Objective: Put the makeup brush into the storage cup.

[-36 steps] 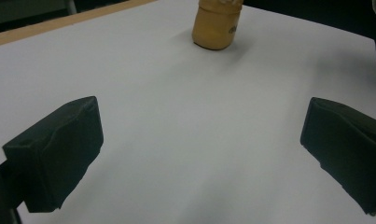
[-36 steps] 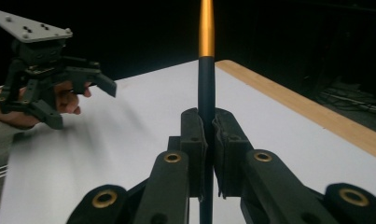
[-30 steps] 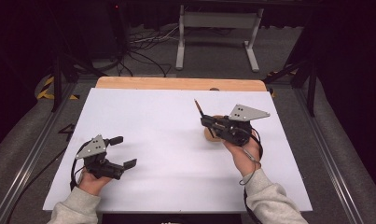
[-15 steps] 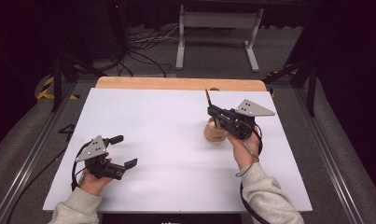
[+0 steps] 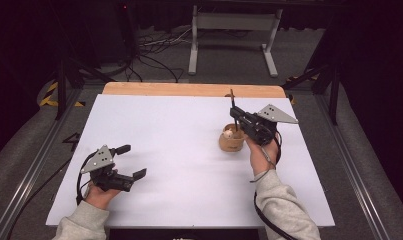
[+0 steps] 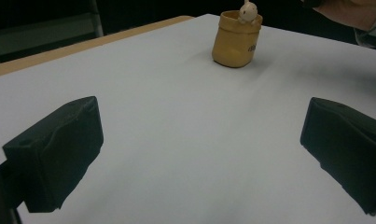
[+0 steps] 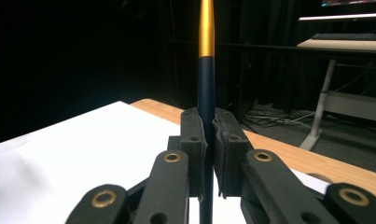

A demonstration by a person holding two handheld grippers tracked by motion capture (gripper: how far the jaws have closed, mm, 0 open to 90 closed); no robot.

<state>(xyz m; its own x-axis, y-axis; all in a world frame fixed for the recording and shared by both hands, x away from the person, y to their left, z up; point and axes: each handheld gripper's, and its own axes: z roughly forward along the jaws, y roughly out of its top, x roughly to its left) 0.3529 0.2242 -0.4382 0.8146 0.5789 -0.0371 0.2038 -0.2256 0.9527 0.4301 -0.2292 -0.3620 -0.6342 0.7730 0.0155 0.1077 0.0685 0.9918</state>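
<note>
Right gripper [image 7: 208,140] fingers clamped on upright dark pen [image 7: 206,79], tip cut off above; left gripper [image 6: 199,154] fingers wide apart over bare worktop [image 6: 176,140].

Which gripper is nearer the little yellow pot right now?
Right. The right gripper hovers right beside the yellow pot, clamping a pen; the left gripper sits far across the table, open.

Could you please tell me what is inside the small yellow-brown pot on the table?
A small pale figure pokes above the rim of the pot. The pot's wall hides everything deeper inside.
</note>
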